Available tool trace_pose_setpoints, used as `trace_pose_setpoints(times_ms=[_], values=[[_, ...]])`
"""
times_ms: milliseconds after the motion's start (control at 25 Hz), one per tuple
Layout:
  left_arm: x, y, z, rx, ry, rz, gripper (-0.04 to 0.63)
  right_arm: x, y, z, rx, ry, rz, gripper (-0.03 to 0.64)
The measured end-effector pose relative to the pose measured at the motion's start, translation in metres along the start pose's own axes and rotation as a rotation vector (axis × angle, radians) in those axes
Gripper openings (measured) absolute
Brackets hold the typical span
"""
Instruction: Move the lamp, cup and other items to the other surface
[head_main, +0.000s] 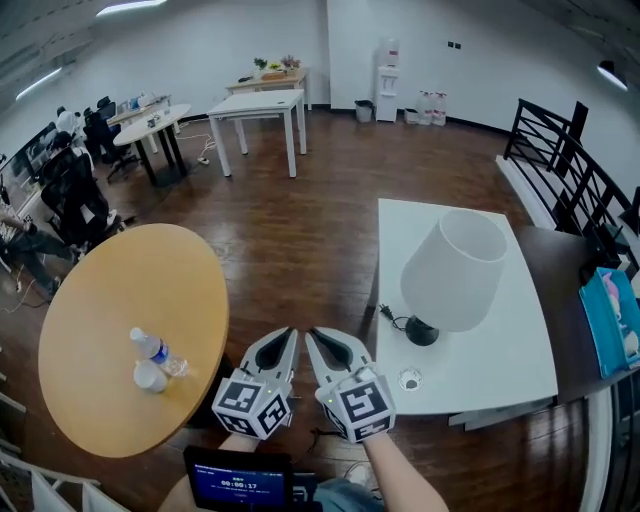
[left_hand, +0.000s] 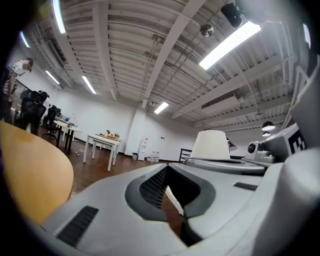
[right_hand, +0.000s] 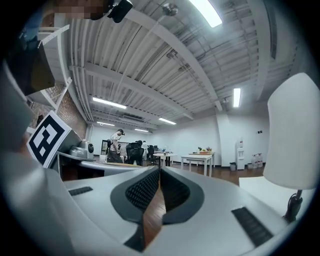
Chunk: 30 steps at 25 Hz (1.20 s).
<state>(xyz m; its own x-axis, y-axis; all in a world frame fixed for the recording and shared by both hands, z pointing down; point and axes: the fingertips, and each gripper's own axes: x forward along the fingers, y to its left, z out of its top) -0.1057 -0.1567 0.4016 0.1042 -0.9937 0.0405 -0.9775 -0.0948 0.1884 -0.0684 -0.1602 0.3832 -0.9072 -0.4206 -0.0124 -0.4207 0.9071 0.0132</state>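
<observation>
Lamp, white conical shade on a black round base: stands upright near the middle of the white rectangular table, with its dark cord trailing toward that table's left edge.

Small clear round item: lies on the white table near its front edge, just in front of the lamp base. I cannot tell what it is.

Round tan wooden table: stands well to the left of the white table, across a strip of dark wood floor.

Clear plastic water bottle: lies on its side on the round table, on the half nearer the white table.

Small white cup: touches or sits just beside the bottle.

Left gripper: jaws pressed together, nothing between them. It hangs over the floor just left of the white table's front corner.

Right gripper: jaws likewise closed and empty, beside its partner.

Step in hand, as I judge it: I am between carries, with nothing held. The cup and bottle sit on one surface and the lamp on the other.

Next move calls for spreading the jaws, swinging right to the lamp and taking it low at the stem or base. I should mind the cord and the top-heavy shade.
</observation>
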Motion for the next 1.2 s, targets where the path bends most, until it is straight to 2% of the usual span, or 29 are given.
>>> trace_pose_setpoints(times_ms=[120, 240, 520, 640, 720, 760, 840, 920, 960, 1000, 1040, 1200], values=[[0.007, -0.008, -0.002, 0.005, 0.007, -0.019, 0.011, -0.005, -0.011, 0.0, -0.01, -0.02, -0.027, 0.003], [0.01, -0.015, -0.003, 0.03, 0.021, -0.036, 0.011, -0.01, -0.011, 0.003, 0.002, 0.003, -0.028, 0.004], [0.013, -0.01, -0.004, 0.015, 0.008, -0.048, 0.011, -0.005, -0.011, 0.0, -0.015, -0.016, -0.038, 0.005], [0.016, -0.007, -0.006, 0.017, 0.015, -0.056, 0.011, -0.007, -0.013, -0.004, -0.005, 0.008, -0.065, 0.006], [0.018, -0.007, -0.008, 0.018, 0.02, -0.072, 0.011, -0.009, -0.022, -0.008, 0.001, -0.013, -0.12, 0.006], [0.019, -0.007, -0.011, 0.021, 0.027, -0.081, 0.011, -0.012, -0.027, -0.012, 0.01, -0.014, -0.151, 0.044], [0.024, -0.011, -0.016, 0.036, 0.047, -0.113, 0.012, -0.019, -0.039, -0.017, 0.029, 0.006, -0.212, 0.044], [0.03, -0.021, -0.021, 0.046, 0.068, -0.173, 0.015, -0.033, -0.054, -0.02, 0.04, 0.007, -0.29, 0.046], [0.032, -0.029, -0.024, 0.044, 0.076, -0.211, 0.039, -0.042, -0.062, -0.022, 0.048, 0.01, -0.33, 0.079], [0.034, -0.038, -0.027, 0.042, 0.084, -0.25, 0.06, -0.051, -0.068, -0.025, 0.055, 0.02, -0.367, 0.152], [0.037, -0.047, -0.03, 0.04, 0.089, -0.286, 0.069, -0.06, -0.074, -0.027, 0.057, 0.033, -0.399, 0.181], [0.048, -0.079, -0.043, 0.034, 0.097, -0.382, 0.069, -0.095, -0.096, -0.036, 0.032, 0.064, -0.504, 0.181]])
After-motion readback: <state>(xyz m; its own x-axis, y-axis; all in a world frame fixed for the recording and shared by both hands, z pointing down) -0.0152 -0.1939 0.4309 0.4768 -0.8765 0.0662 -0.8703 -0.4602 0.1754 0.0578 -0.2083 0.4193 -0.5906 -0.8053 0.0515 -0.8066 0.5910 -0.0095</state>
